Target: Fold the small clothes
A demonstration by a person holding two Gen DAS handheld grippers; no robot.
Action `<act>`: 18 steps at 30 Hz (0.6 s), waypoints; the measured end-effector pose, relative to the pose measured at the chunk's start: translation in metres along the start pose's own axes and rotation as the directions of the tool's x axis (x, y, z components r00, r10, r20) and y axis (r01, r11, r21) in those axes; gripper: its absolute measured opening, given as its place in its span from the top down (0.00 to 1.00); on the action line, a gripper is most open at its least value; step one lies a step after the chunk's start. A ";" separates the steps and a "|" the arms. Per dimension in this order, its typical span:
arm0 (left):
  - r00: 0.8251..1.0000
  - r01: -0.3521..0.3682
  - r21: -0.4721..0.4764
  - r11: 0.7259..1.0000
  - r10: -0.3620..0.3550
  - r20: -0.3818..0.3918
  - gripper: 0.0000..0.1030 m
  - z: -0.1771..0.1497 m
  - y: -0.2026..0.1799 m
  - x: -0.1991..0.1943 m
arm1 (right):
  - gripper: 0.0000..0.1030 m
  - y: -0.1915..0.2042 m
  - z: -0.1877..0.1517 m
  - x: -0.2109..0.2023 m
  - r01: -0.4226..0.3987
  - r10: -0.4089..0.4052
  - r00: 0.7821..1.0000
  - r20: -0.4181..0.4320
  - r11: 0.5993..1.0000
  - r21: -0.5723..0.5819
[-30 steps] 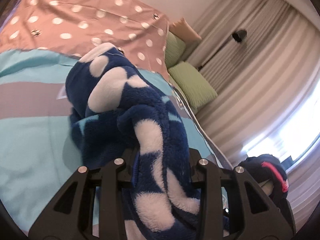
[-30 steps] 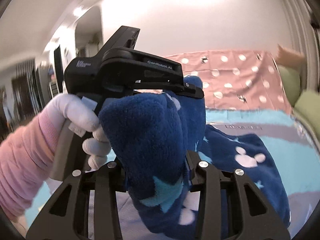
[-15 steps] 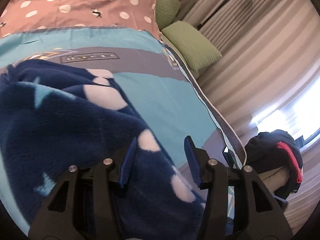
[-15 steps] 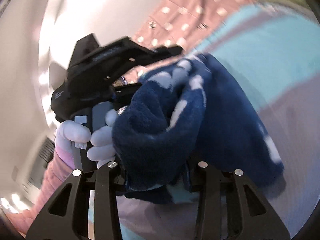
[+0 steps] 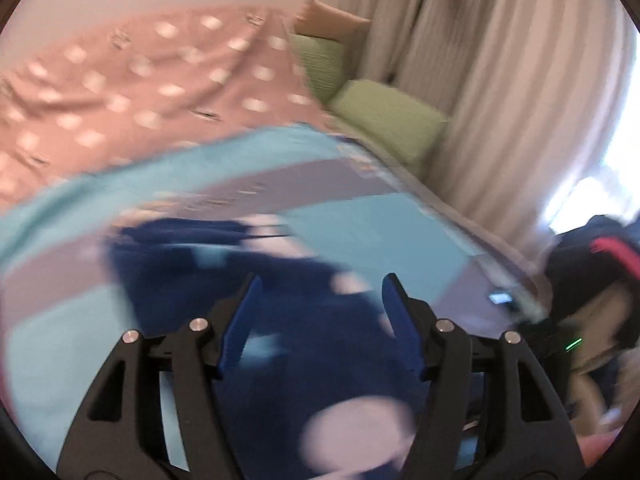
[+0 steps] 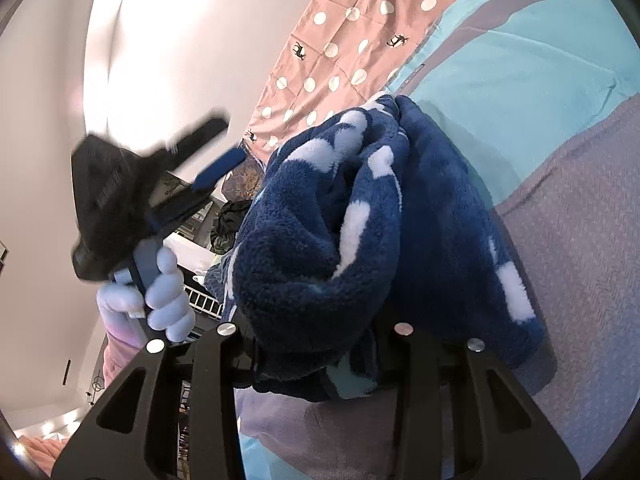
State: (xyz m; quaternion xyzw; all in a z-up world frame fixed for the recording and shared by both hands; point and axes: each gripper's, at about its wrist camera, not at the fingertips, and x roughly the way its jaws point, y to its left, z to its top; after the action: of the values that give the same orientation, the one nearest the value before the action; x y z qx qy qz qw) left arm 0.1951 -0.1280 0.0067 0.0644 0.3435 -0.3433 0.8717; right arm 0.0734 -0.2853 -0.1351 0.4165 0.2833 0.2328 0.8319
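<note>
Right tongs (image 6: 316, 344) pinching a thick bunched wad of the navy fleece garment (image 6: 360, 216), pale spots and star shapes on it, lifted and draped over the teal-and-grey bedspread (image 6: 540, 92). Left tongs (image 5: 320, 320) spread, jaws just been opening, blue pads clear of the fleece lying under them. Gloved left hand (image 6: 160, 300) grips its handle, left of the garment.

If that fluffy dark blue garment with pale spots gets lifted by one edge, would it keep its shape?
Probably not. The fluffy dark blue garment with pale spots bunches and droops around the right gripper, so it looks floppy. Its thick pile suggests it is grippy rather than slippery.
</note>
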 end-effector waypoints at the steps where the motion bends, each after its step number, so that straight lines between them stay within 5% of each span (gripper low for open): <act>1: 0.998 -0.057 0.008 0.998 0.057 -0.002 0.38 -0.005 0.007 -0.001 | 0.56 0.000 0.002 0.001 0.008 -0.008 1.000 -0.005 1.000 0.000; 4: 0.975 -0.206 0.029 0.978 0.207 -0.081 0.42 -0.030 0.029 0.027 | 0.46 0.004 0.004 0.001 0.030 -0.031 1.000 -0.003 0.999 -0.019; 7: 0.967 -0.239 0.047 0.970 0.242 -0.079 0.48 -0.050 0.021 0.052 | 0.42 0.009 0.010 0.007 0.075 -0.075 0.997 -0.001 0.996 -0.036; 9: 0.967 -0.241 0.077 0.967 0.246 -0.070 0.48 -0.044 0.004 0.057 | 0.47 0.007 0.016 0.002 0.109 -0.108 0.994 0.022 0.994 -0.018; 10: 0.968 -0.235 0.087 0.968 0.241 -0.070 0.48 -0.040 -0.001 0.058 | 0.59 0.004 0.020 -0.004 0.096 -0.095 0.995 0.043 0.995 -0.002; 14: 0.985 -0.151 0.153 0.977 0.161 -0.055 0.47 -0.028 -0.032 0.056 | 0.62 0.002 0.027 -0.043 0.117 -0.117 0.983 0.139 0.993 0.009; 16: 0.975 -0.193 0.228 0.954 0.213 -0.067 0.45 -0.034 -0.048 0.065 | 0.60 -0.019 0.026 -0.037 0.143 -0.145 0.988 0.054 0.989 0.034; 18: 0.945 -0.281 0.320 0.905 0.320 -0.073 0.42 -0.044 -0.060 0.085 | 0.51 -0.042 0.016 -0.030 0.147 -0.146 0.989 -0.015 0.985 0.089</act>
State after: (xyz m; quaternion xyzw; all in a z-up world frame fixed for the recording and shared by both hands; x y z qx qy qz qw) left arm 0.1775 -0.2053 -0.0739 0.2718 0.3255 -0.2491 0.8707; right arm 0.0688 -0.3358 -0.1533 0.4307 0.3266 0.1597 0.8260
